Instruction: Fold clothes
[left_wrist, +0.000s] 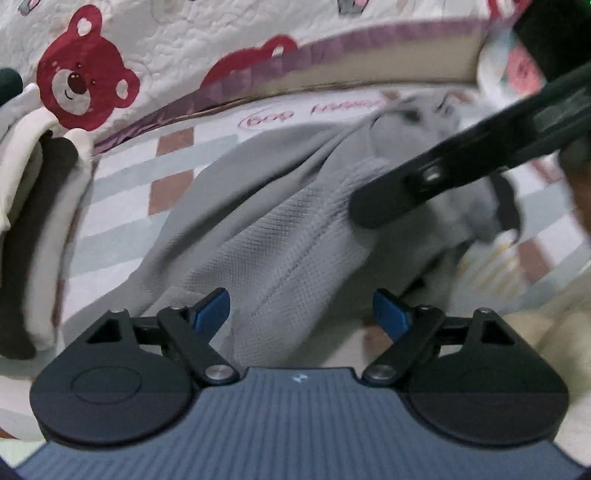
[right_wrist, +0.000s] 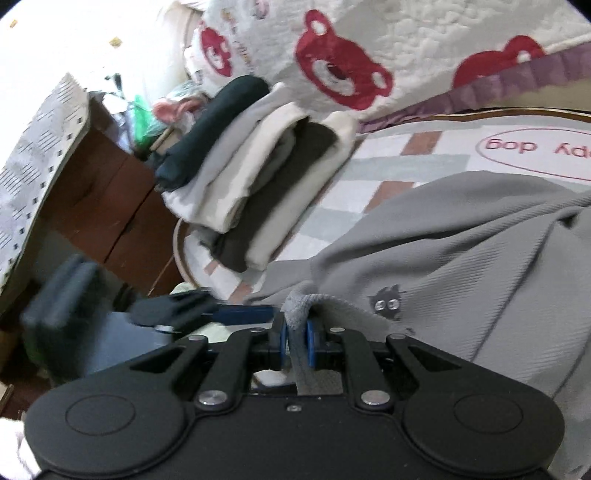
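A grey textured knit garment (right_wrist: 461, 251), marked with a small black cat emblem (right_wrist: 386, 300), lies spread and rumpled across a bed's checked pastel sheet (left_wrist: 122, 177). Beyond the garment, a white quilted blanket printed with red bear faces (left_wrist: 177, 48) banks up along the bed's far side. To the garment's left sits a stack of folded clothes in cream, grey and dark tones (right_wrist: 258, 184); a brown wooden cabinet (right_wrist: 107, 206) stands further left, off the bed.

The right claw (right_wrist: 295, 341) is closed tight on a thick hem fold at the garment's near edge, cloth pinched between its blue pads (right_wrist: 312, 341). The left claw (left_wrist: 301, 312) hangs over the garment with its jaws wide apart and nothing between them.

The fabric looks soft, light and limp, likely to sag and bunch when lifted. Its ribbed hem and seamed edges offer the firmest hold; a second grip further along that hem should keep it taut.
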